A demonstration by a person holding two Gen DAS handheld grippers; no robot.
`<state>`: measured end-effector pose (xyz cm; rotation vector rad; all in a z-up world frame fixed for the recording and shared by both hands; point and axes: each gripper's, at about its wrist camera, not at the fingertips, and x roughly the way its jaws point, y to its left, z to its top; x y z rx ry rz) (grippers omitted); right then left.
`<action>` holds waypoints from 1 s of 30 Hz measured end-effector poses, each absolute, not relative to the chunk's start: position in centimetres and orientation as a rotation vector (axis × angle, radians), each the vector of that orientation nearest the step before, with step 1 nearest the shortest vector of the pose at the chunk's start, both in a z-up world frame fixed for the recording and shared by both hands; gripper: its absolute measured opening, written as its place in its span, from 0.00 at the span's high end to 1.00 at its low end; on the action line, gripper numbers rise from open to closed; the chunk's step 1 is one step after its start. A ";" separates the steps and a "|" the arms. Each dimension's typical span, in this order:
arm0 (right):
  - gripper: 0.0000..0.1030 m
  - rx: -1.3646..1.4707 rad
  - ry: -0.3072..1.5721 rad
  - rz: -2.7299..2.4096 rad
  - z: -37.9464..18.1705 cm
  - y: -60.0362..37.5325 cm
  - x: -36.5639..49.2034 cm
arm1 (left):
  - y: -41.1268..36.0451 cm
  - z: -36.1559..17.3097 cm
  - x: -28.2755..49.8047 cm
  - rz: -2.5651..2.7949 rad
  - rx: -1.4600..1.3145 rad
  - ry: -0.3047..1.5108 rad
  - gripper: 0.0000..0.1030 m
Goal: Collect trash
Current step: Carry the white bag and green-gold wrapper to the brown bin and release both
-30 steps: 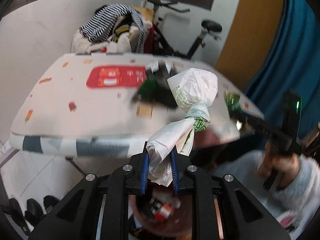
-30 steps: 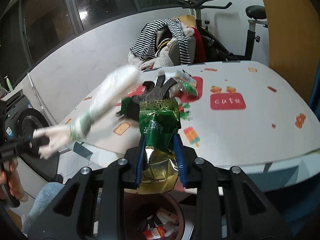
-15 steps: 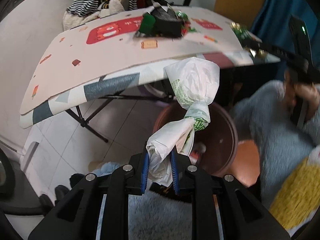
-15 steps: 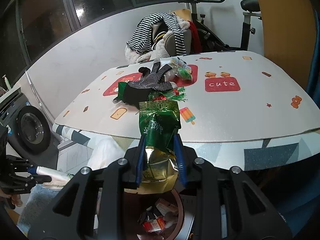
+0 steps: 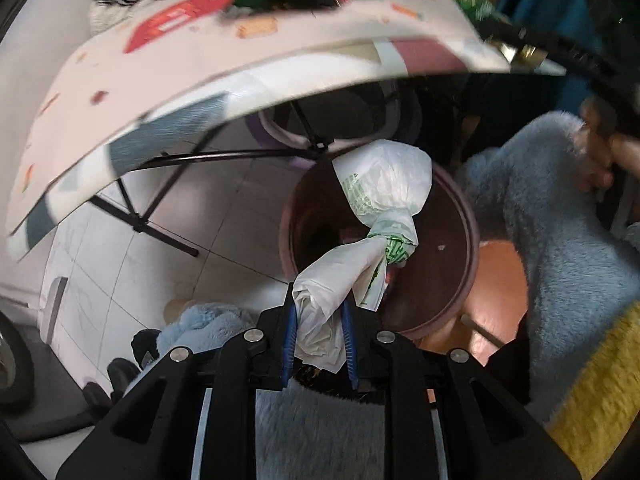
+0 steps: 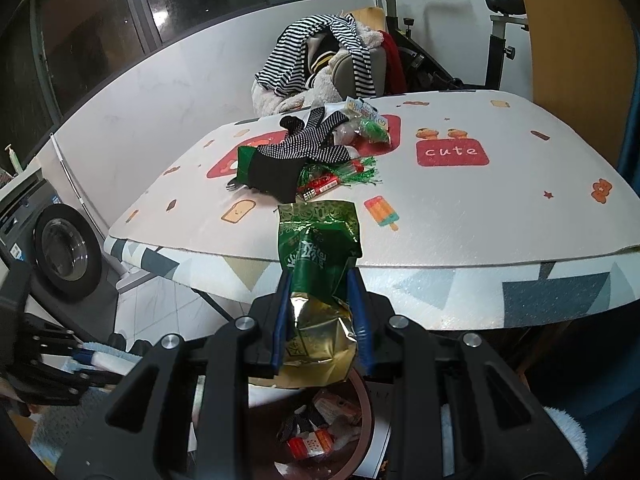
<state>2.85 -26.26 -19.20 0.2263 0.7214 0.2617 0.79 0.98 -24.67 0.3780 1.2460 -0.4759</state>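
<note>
My left gripper (image 5: 318, 308) is shut on the twisted neck of a knotted white plastic bag with green print (image 5: 382, 192). The bag's bulging end hangs over the mouth of a brown round bin (image 5: 464, 216) on the floor. My right gripper (image 6: 320, 280) is shut on a green and gold foil snack bag (image 6: 318, 240), held above the same bin (image 6: 366, 404), which holds several wrappers. More trash lies on the table: a red and green wrapper (image 6: 336, 174) and a small green packet (image 6: 372, 126) beside a black dotted glove (image 6: 304, 152). The left gripper (image 6: 48, 356) shows at the lower left of the right wrist view.
The folding table (image 6: 480, 216) with a printed cover overhangs the bin; its black legs (image 5: 160, 208) cross underneath. A person in a light blue fleece sleeve (image 5: 560, 208) sits right of the bin. A washing machine (image 6: 60, 248), a chair piled with striped clothes (image 6: 328, 56) and an exercise bike (image 6: 496, 40) stand behind.
My left gripper has dropped and tilted downward, bringing the white bag from table height to just over the bin. The right gripper with the foil bag has barely moved.
</note>
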 end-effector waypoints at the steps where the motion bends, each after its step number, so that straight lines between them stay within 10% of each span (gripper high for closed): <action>1: 0.70 0.224 0.723 0.262 -19.3 -26.2 2.8 | 0.4 -25.3 1.3 -0.476 0.381 1.263 0.80; 5: 0.70 0.224 0.722 0.263 -19.4 -26.3 2.7 | -1.4 -26.8 3.2 -0.516 0.344 1.306 0.72; 8: 0.70 0.228 0.725 0.259 -19.5 -26.5 2.7 | -2.9 -26.5 4.0 -0.584 0.309 1.256 0.29; 30: 0.70 -0.013 0.926 0.480 -23.5 -19.3 2.7 | 5.2 -18.8 0.7 -0.241 0.060 0.694 0.09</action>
